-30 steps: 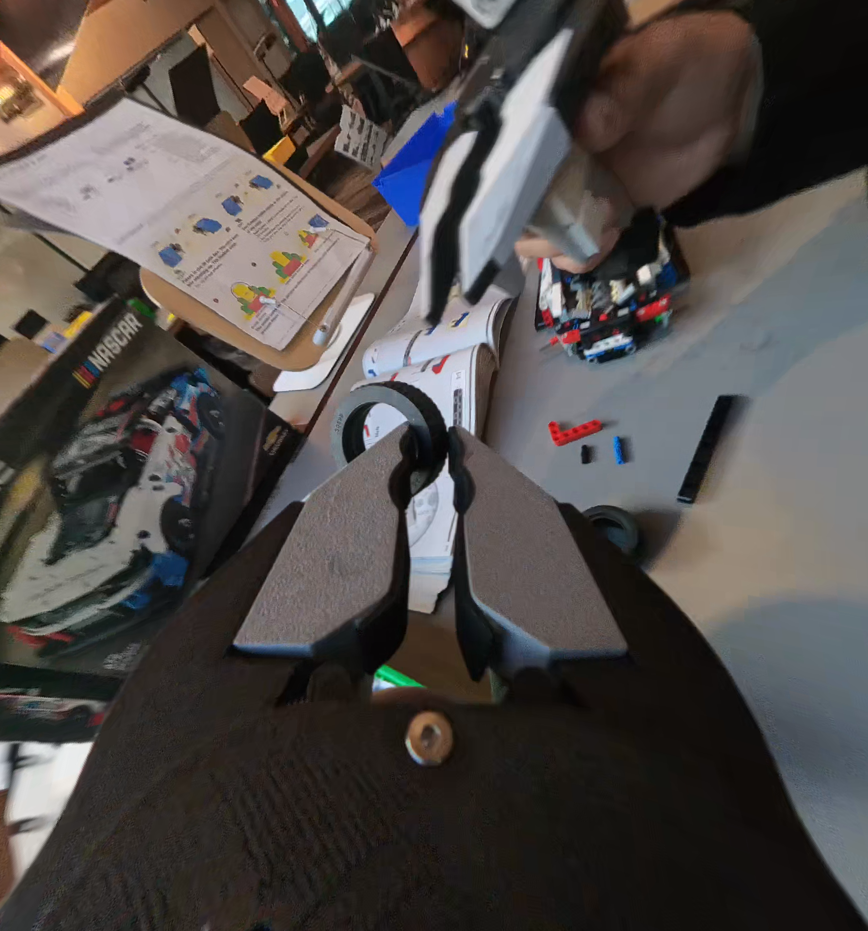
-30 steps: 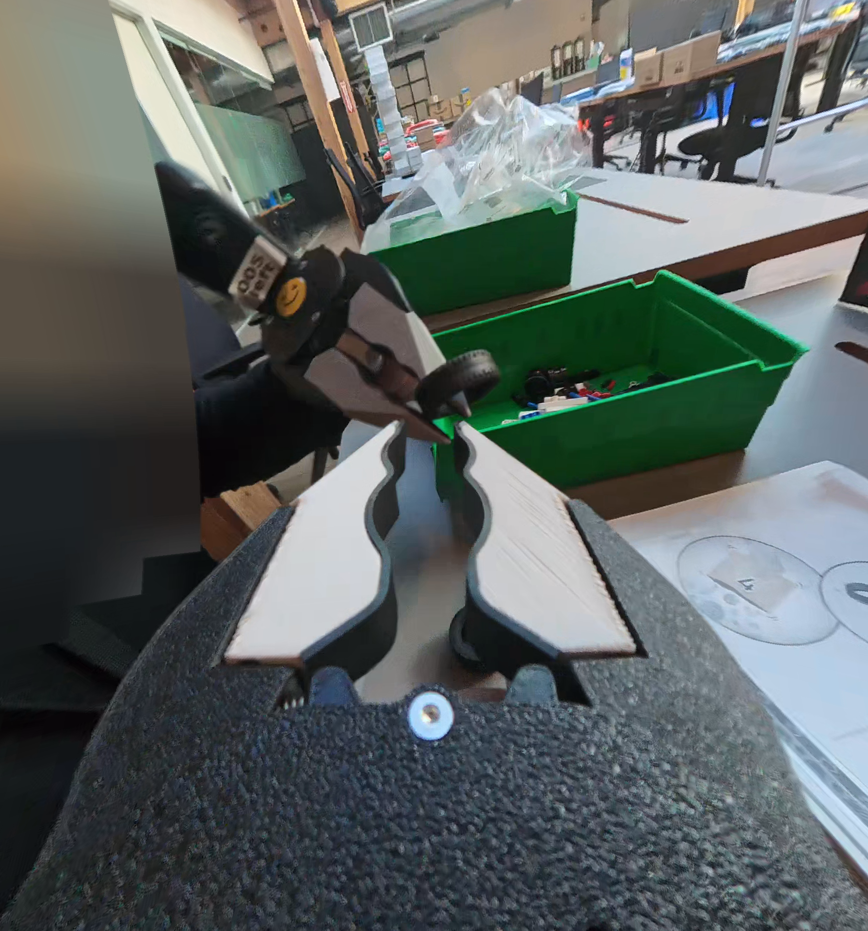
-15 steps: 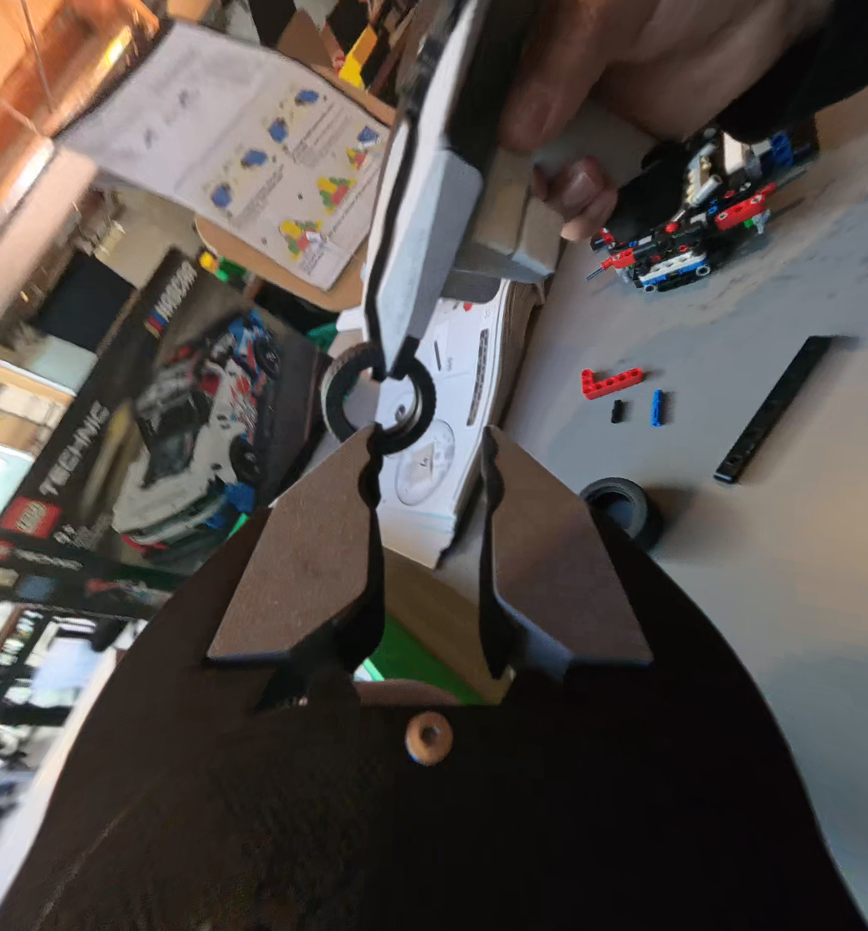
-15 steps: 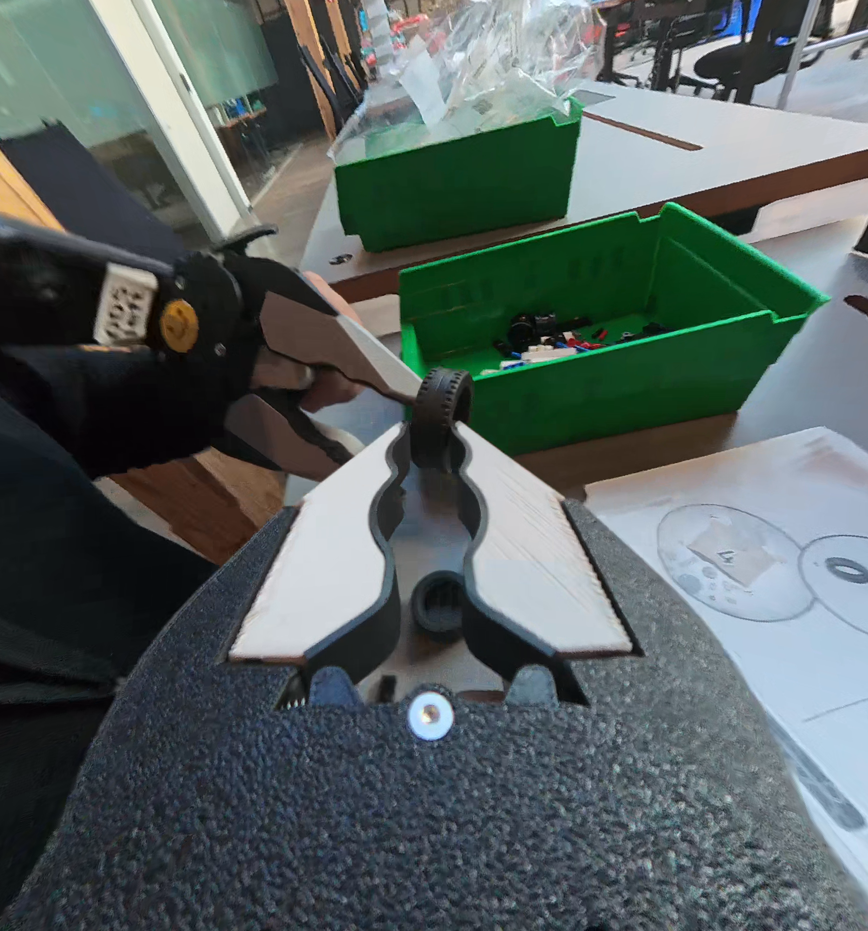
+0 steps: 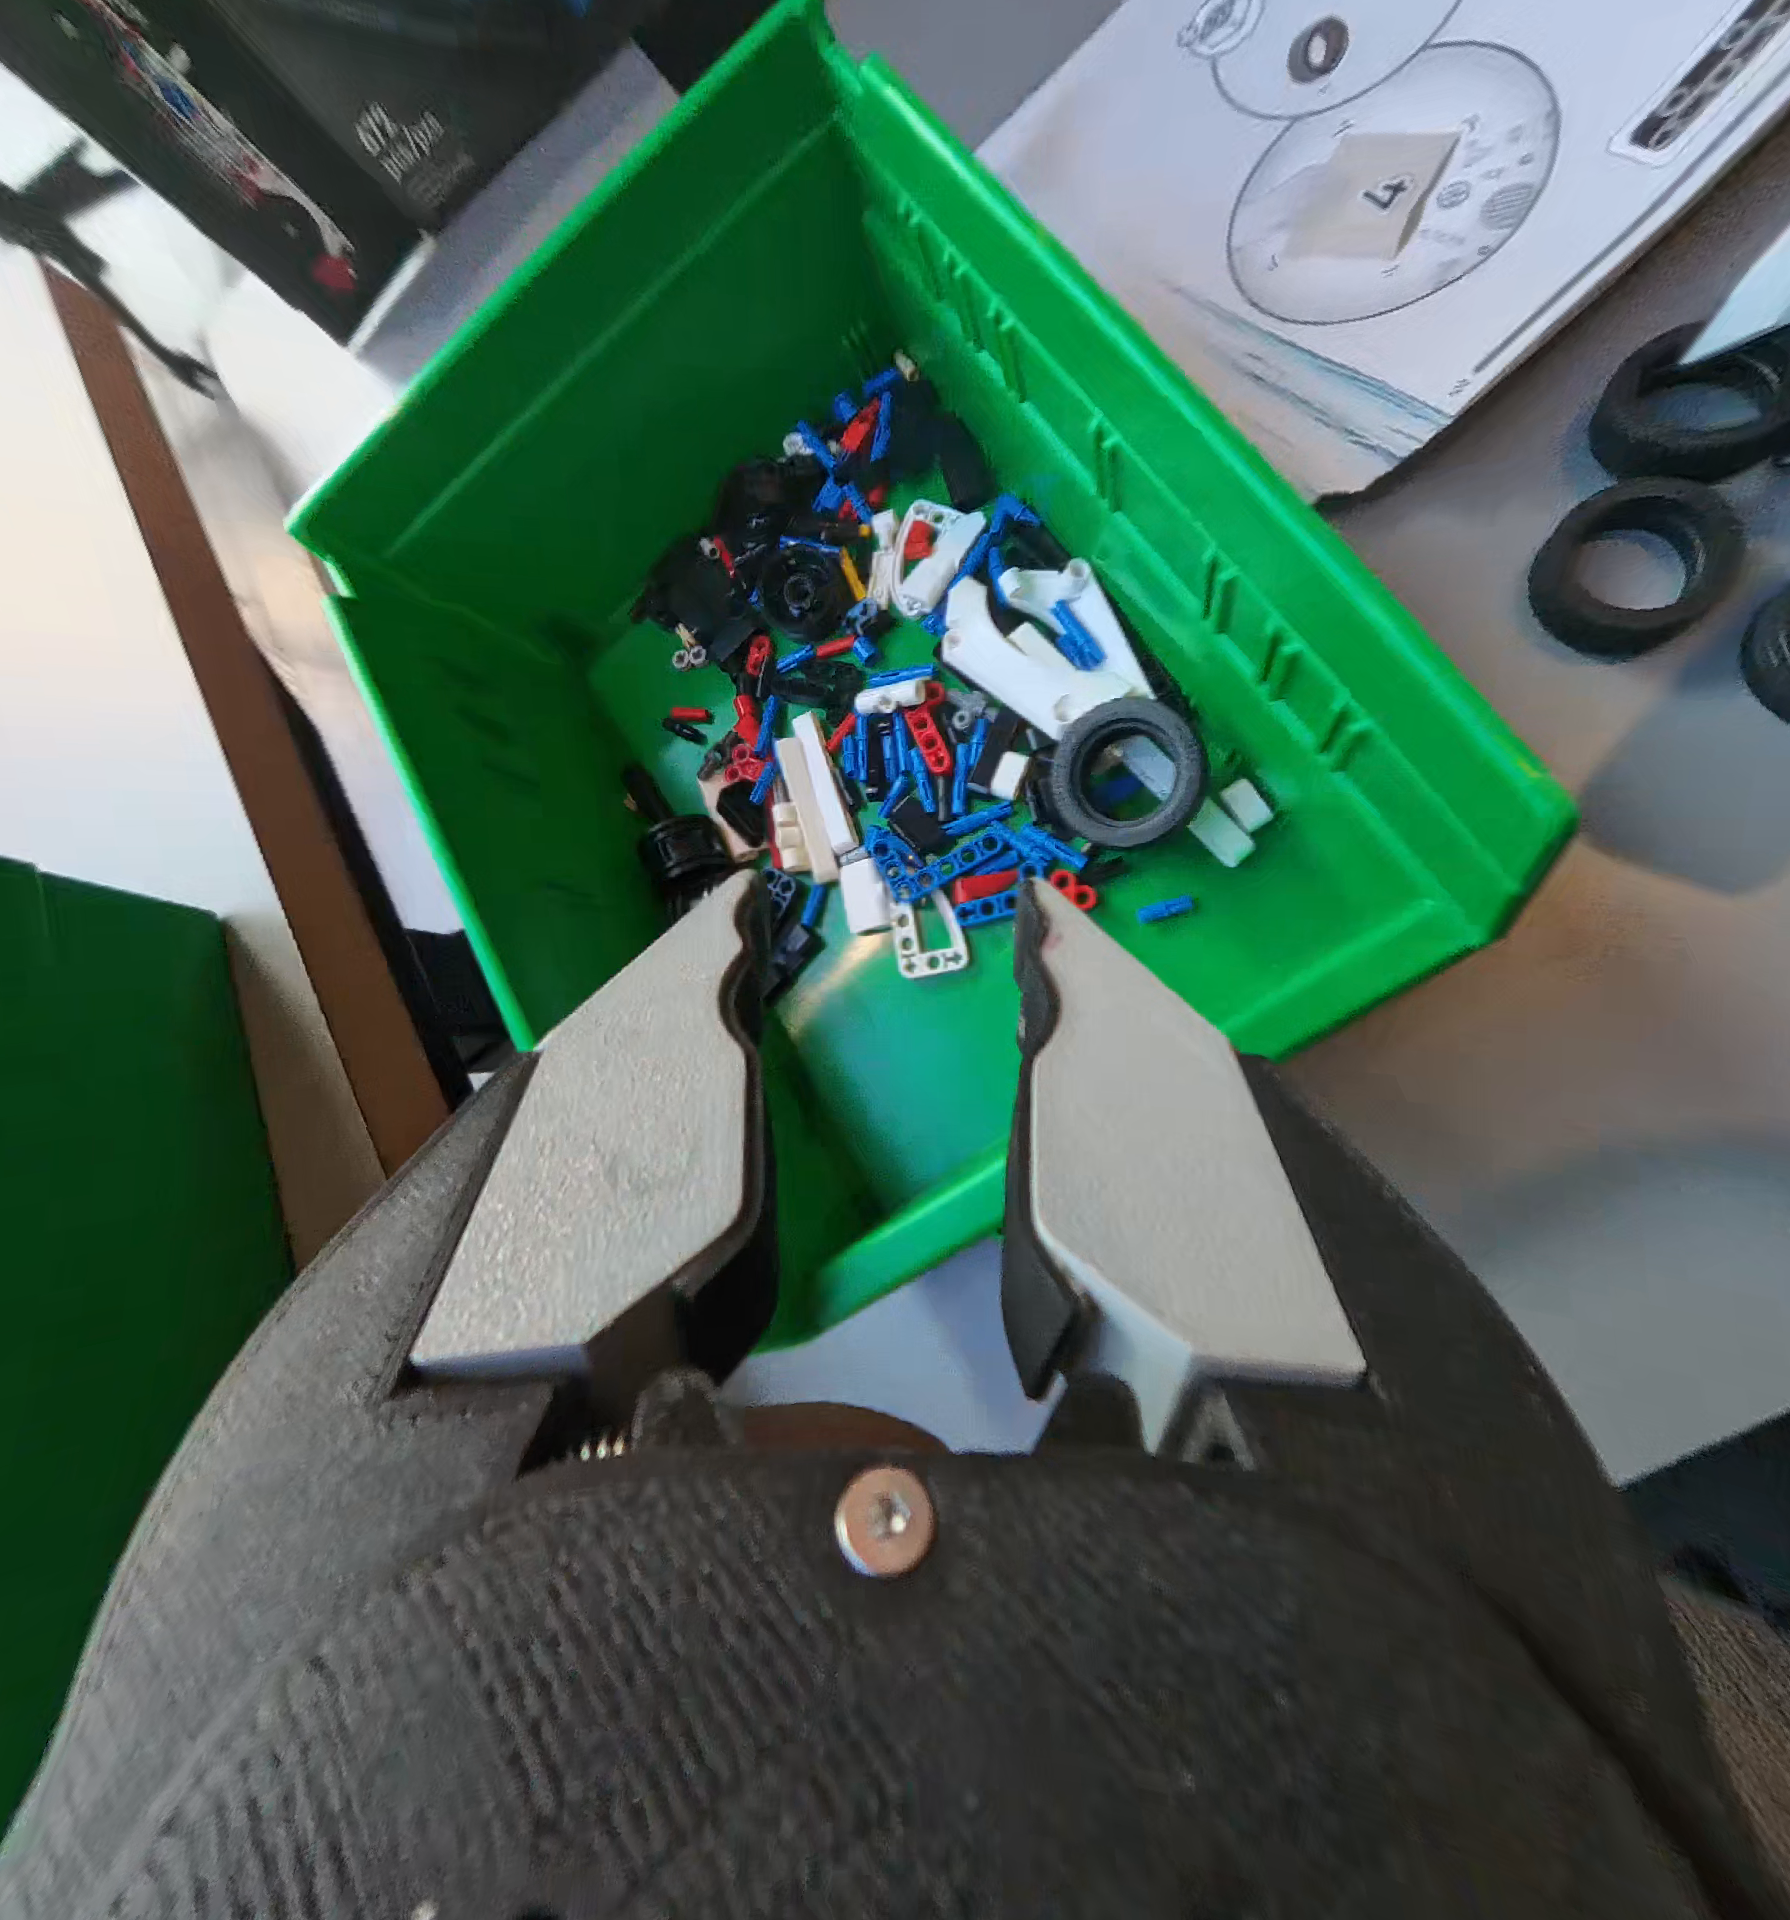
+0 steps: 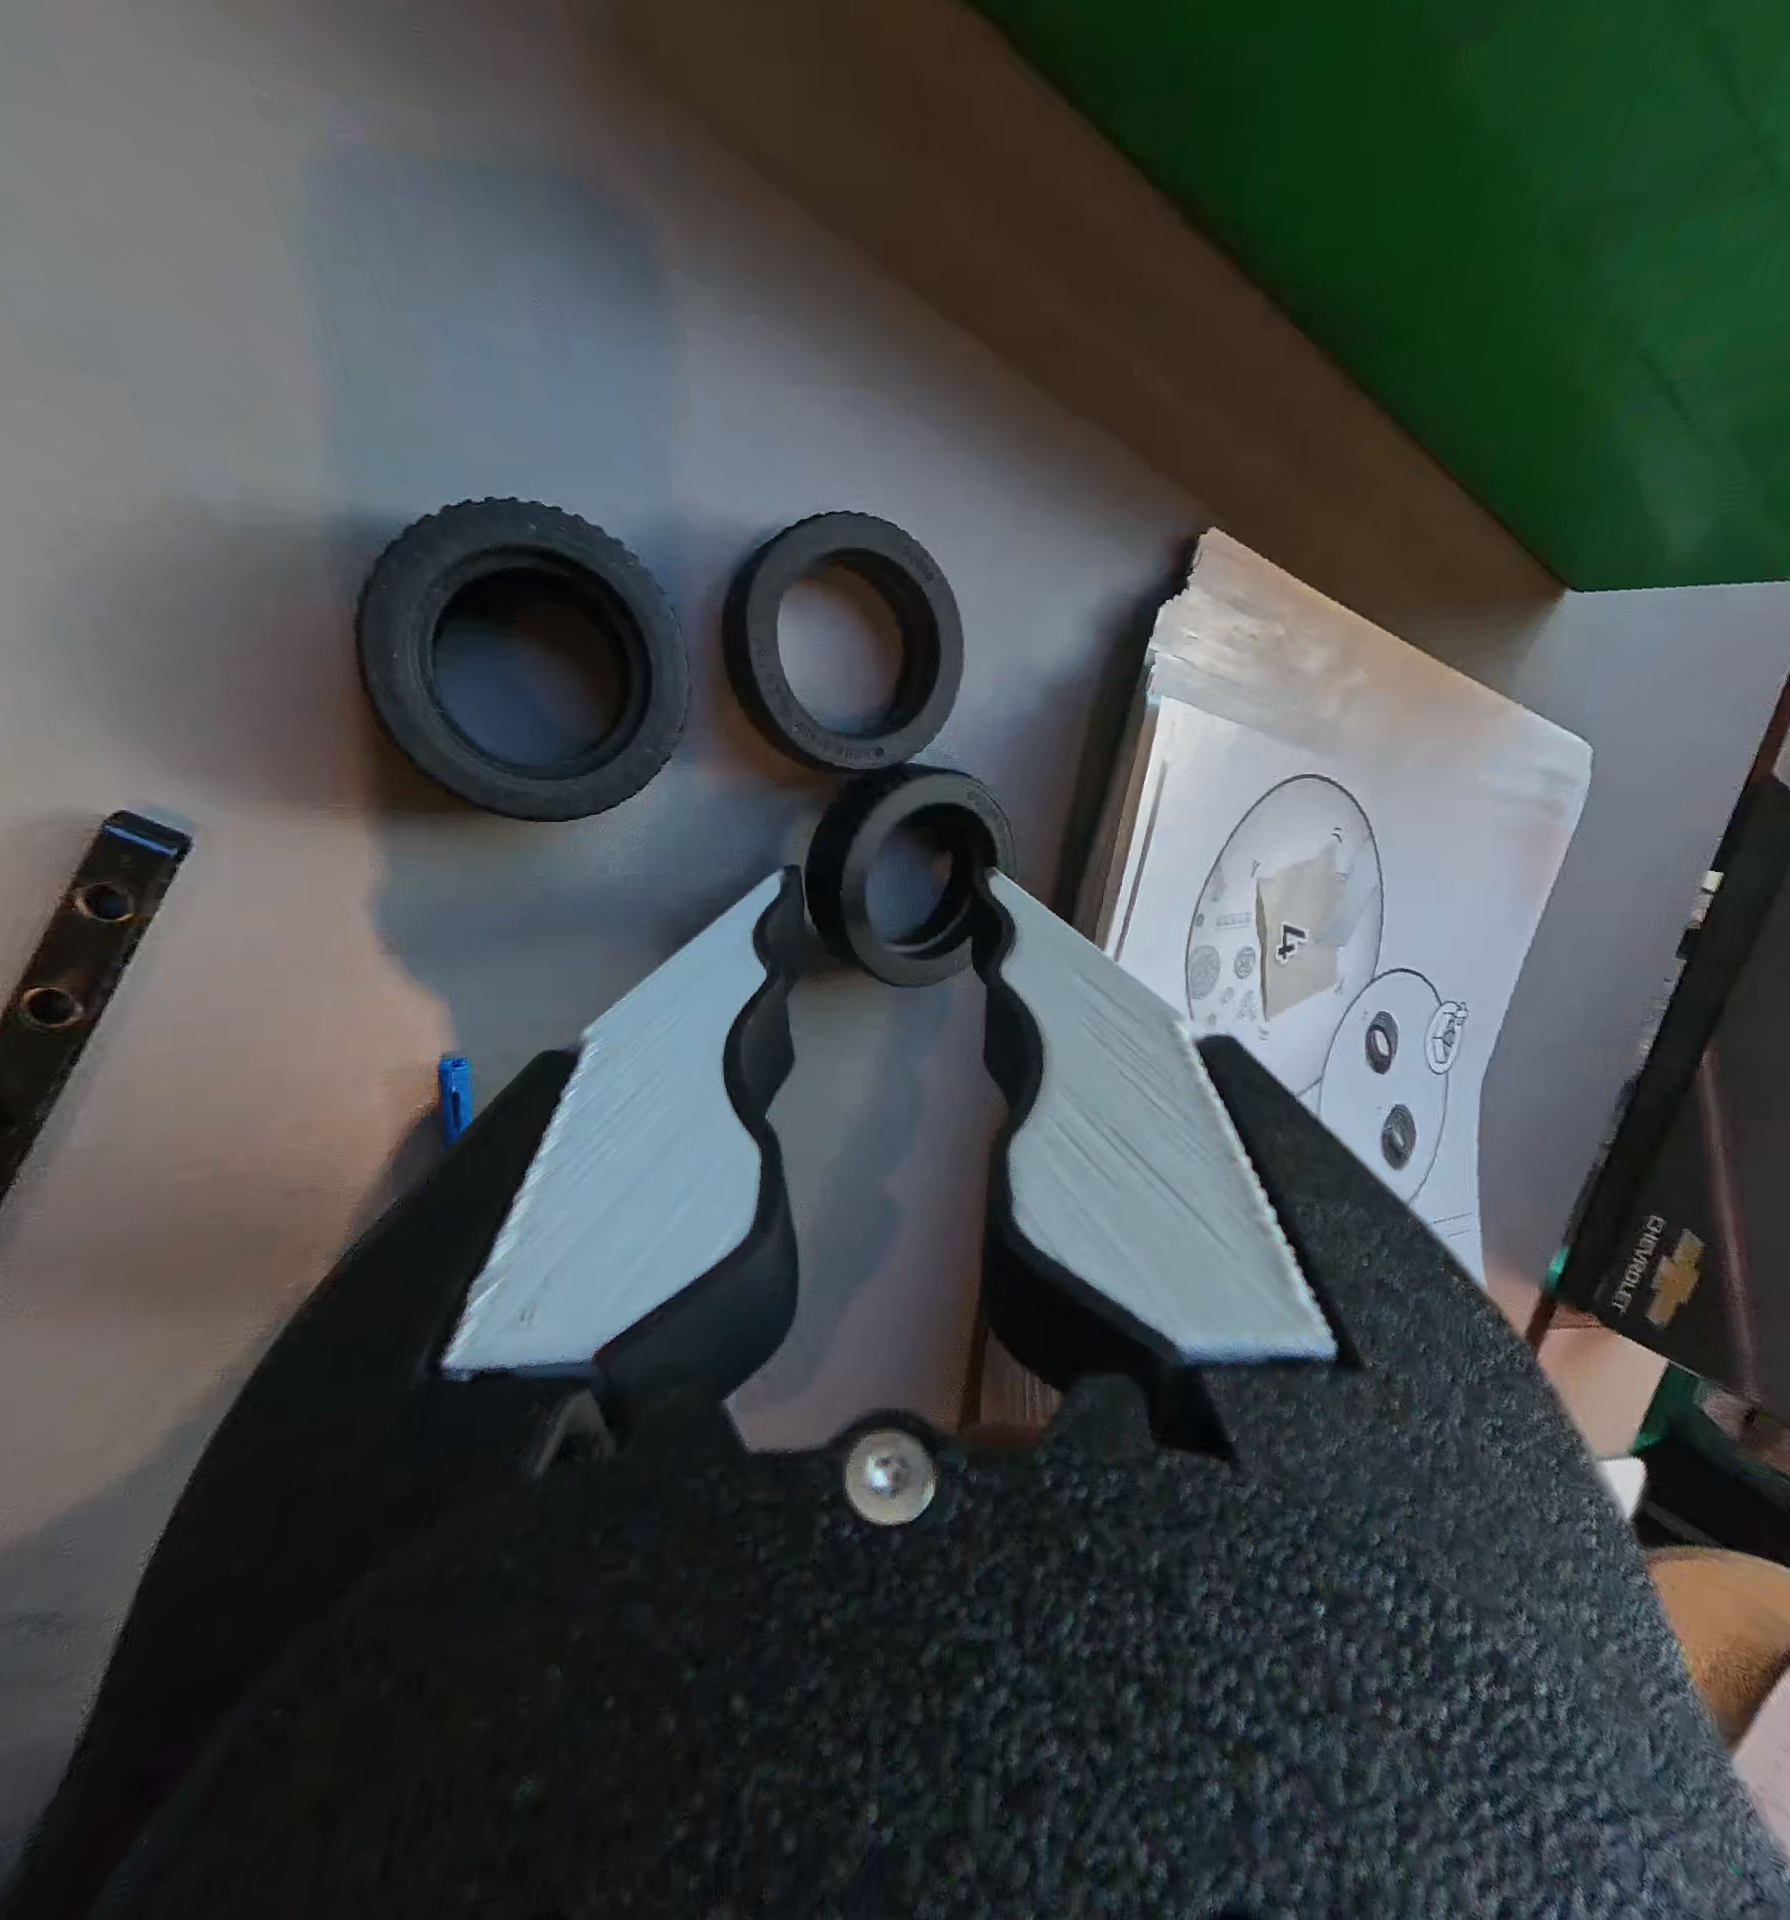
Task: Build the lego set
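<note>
Lego tyre (image 6: 906, 875) has passed from my left fingers to my right fingers (image 6: 889, 899), which now pinch its rim above the desk (image 6: 195, 312) beside two loose tyres (image 6: 522, 660). Left view: my left fingers (image 5: 886, 914) have swung away, spread wide and empty over the green bin (image 5: 1286, 956), likely to fetch the next part

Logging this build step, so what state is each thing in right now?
left gripper: open, empty, over the bin
right gripper: shut on a tyre
held tyre: tilted, off the table
green bin: open, holding loose pieces
two tyres: flat on table
</note>
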Motion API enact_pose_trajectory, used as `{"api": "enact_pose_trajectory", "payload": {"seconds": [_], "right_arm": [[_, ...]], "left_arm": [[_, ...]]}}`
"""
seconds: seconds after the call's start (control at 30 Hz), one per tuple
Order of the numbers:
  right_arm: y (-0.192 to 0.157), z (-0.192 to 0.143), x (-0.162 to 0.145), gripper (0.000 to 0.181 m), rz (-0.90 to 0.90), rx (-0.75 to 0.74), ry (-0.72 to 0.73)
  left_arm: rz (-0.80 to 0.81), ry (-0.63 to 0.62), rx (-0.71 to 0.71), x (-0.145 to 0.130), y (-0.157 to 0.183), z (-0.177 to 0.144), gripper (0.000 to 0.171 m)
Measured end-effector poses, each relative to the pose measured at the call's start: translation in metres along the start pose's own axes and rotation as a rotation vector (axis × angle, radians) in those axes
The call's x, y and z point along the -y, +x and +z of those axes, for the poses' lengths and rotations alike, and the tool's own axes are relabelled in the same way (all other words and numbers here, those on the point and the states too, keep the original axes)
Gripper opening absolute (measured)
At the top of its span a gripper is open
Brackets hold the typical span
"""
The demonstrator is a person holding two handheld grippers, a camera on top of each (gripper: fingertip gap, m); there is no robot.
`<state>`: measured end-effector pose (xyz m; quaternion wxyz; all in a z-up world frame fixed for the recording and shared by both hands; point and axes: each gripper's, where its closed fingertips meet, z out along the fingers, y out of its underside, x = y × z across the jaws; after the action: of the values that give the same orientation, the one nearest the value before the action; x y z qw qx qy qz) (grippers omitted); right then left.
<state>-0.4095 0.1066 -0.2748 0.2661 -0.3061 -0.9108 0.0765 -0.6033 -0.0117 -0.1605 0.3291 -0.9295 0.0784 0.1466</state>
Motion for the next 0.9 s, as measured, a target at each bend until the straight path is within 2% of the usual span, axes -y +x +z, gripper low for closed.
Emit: {"api": "enact_pose_trajectory", "payload": {"seconds": [0.1,0.17,0.3,0.43,0.47,0.53,0.67,0.7,0.77,0.8,0.87,0.9], "right_arm": [[0.005,-0.014,0.002,0.037,0.072,-0.014,0.042],[0.006,-0.028,0.003,0.038,0.127,-0.018,0.081],[0.004,-0.055,0.002,0.037,0.216,-0.042,0.157],[0.001,-0.075,-0.003,0.036,0.268,-0.072,0.206],[0.0,-0.079,-0.005,0.035,0.279,-0.081,0.214],[-0.001,-0.087,-0.009,0.034,0.309,-0.09,0.231],[-0.004,-0.096,-0.017,0.032,0.367,-0.094,0.257],[-0.004,-0.097,-0.02,0.032,0.374,-0.096,0.253],[-0.004,-0.101,-0.022,0.032,0.391,-0.1,0.249],[-0.004,-0.103,-0.022,0.032,0.399,-0.103,0.252],[-0.005,-0.108,-0.022,0.032,0.413,-0.112,0.259],[-0.006,-0.109,-0.022,0.031,0.422,-0.112,0.262]], "left_arm": [[0.053,-0.135,-0.129,0.003,-0.016,0.017,0.042],[0.153,-0.259,-0.137,-0.002,-0.03,0.039,0.035],[0.181,-0.603,-0.217,-0.033,-0.041,0.081,0.038],[0.294,-0.848,-0.177,-0.062,-0.047,0.101,0.044],[0.329,-0.858,-0.165,-0.061,-0.046,0.1,0.045],[0.354,-0.785,-0.166,-0.049,-0.04,0.094,0.04],[0.281,-0.527,-0.157,-0.014,-0.036,0.089,0.036],[0.239,-0.476,-0.253,-0.01,-0.023,0.088,0.037],[0.187,-0.393,-0.545,-0.007,0.017,0.074,0.037],[0.187,-0.361,-0.625,-0.008,0.029,0.067,0.038],[0.258,-0.275,-0.693,-0.011,0.05,0.055,0.044],[0.308,-0.208,-0.659,-0.011,0.055,0.054,0.041]]}}
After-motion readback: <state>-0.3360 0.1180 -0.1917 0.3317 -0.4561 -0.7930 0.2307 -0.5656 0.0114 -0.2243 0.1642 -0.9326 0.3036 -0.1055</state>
